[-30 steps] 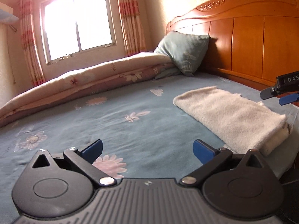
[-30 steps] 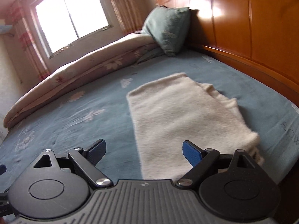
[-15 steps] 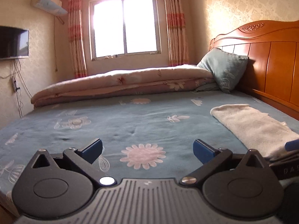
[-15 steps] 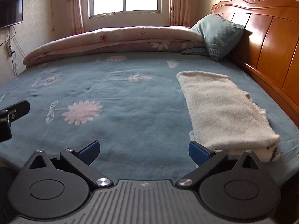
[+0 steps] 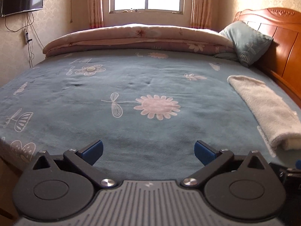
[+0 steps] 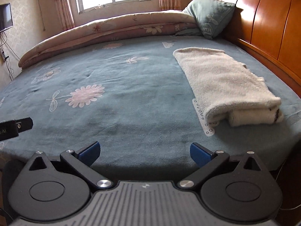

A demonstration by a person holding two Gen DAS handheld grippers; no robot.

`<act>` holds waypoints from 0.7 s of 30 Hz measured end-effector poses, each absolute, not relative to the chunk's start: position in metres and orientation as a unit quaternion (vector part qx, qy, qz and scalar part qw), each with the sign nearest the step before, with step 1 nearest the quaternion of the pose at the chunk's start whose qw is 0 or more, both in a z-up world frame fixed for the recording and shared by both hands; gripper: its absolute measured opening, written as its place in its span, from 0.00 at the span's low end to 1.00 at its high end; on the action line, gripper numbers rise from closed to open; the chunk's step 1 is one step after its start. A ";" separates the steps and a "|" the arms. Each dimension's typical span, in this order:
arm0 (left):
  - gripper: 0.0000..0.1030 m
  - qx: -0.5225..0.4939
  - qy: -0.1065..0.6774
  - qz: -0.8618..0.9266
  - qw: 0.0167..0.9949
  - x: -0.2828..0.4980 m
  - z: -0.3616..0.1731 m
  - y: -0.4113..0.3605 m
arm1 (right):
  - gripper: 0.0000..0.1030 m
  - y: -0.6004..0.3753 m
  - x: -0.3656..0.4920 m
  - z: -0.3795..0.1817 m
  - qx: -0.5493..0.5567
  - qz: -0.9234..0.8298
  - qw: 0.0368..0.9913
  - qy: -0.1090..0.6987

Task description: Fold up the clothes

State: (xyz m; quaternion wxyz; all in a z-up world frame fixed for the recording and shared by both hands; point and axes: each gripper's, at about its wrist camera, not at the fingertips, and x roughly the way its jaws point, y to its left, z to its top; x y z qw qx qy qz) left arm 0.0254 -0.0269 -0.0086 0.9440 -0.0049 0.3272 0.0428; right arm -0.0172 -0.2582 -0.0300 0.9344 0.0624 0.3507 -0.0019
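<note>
My left claw [image 5: 148, 151] and right claw [image 6: 144, 153] hang over the near edge of the blue flower-print bed sheet [image 6: 131, 98], both spread wide and holding nothing. The folded cream fleece garment [image 6: 223, 82] lies on the sheet's right side near the orange wooden headboard [image 6: 267, 24], well apart from both claws.

Cream fleecy garment [image 6: 223, 79] lies folded flat on the bed's right side.

Folded garment [image 5: 267, 111] near end cut by left-wrist frame edge.
</note>
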 end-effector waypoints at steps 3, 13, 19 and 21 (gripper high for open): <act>0.99 0.019 0.352 0.048 0.935 0.027 -0.015 -0.033 | 1.00 -0.257 -0.018 -0.030 0.061 -0.003 0.933 0.354; 0.99 0.016 0.396 0.016 0.918 0.028 -0.026 -0.035 | 1.00 -0.249 -0.015 -0.031 0.048 -0.019 0.930 0.364; 0.99 0.013 0.409 0.017 0.912 0.030 -0.031 -0.033 | 1.00 -0.248 -0.012 -0.031 0.039 -0.016 0.926 0.374; 0.99 0.008 0.412 0.018 0.911 0.031 -0.032 -0.031 | 1.00 -0.247 -0.010 -0.030 0.033 -0.014 0.927 0.374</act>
